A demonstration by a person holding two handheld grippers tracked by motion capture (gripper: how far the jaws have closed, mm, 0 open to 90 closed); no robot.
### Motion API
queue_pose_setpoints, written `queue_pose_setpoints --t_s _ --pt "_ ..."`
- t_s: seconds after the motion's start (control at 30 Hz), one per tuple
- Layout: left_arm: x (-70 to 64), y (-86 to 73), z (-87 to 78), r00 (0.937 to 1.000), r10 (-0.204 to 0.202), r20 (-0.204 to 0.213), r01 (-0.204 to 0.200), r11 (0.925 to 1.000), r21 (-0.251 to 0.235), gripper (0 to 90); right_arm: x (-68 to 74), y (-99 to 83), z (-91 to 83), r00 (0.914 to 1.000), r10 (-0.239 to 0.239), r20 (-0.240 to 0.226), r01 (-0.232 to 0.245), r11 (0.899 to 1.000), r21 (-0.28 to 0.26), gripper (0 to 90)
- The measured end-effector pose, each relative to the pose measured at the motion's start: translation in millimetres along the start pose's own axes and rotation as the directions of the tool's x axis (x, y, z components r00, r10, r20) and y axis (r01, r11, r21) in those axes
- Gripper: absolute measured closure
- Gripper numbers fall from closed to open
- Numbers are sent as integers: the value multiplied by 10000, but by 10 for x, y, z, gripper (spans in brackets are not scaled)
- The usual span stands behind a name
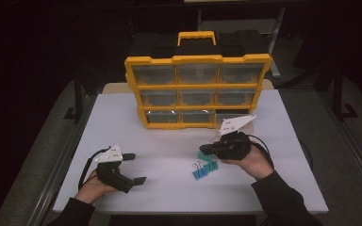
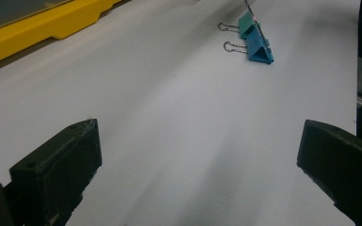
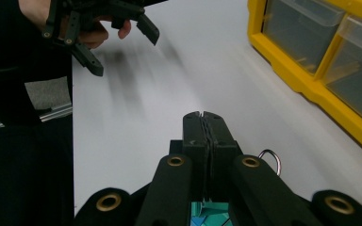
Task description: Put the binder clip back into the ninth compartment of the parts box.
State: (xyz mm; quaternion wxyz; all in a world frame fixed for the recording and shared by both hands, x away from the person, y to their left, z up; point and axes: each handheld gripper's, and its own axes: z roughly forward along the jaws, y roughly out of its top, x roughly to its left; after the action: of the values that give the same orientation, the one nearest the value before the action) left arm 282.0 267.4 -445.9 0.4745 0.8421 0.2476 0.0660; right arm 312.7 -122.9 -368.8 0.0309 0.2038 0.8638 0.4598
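Observation:
A small heap of blue and teal binder clips (image 1: 205,167) lies on the white table (image 1: 169,141), right of centre. In the left gripper view a blue clip (image 2: 258,47) and a teal clip (image 2: 246,22) lie far ahead. My right gripper (image 1: 203,149) hovers just over the heap with its jaws pressed together (image 3: 202,115); nothing shows between the tips, a teal clip (image 3: 207,209) sits below them and a wire loop (image 3: 269,160) beside them. My left gripper (image 1: 136,168) rests open at the front left, its jaws wide apart (image 2: 198,155) over bare table.
A yellow drawer organiser (image 1: 198,89) with clear drawers stands upright at the back centre, its black carry case behind it. Its base (image 2: 28,33) and drawers (image 3: 311,70) show in both gripper views. The table's front edge runs close to both hands.

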Motion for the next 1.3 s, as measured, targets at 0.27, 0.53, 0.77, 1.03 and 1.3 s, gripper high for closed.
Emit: queue_pose_setpoints --t_s 0.27,0.53,0.77,1.03,1.3 --pt "3 2 9 9999 -93 99 92 9999 70 3 -72 102 -64 9996 57 271 -55 9999 -87 870" --pt "-9 3 13 10000 14 58 -15 9999 168 3 -162 193 -189 9973 197 708 -170 9991 -376 870" --pt "-6 1 9 10000 -22 85 21 9999 110 5 -238 261 -309 9931 288 1140 -221 9980 -593 870" --pt "-4 -1 3 10000 19 68 -19 10000 74 5 -389 297 -441 9838 589 1691 -436 9947 -928 870" --pt "-4 -4 4 10000 39 51 -39 10000 80 5 -528 286 -491 9690 901 2300 -671 9921 -1057 870"
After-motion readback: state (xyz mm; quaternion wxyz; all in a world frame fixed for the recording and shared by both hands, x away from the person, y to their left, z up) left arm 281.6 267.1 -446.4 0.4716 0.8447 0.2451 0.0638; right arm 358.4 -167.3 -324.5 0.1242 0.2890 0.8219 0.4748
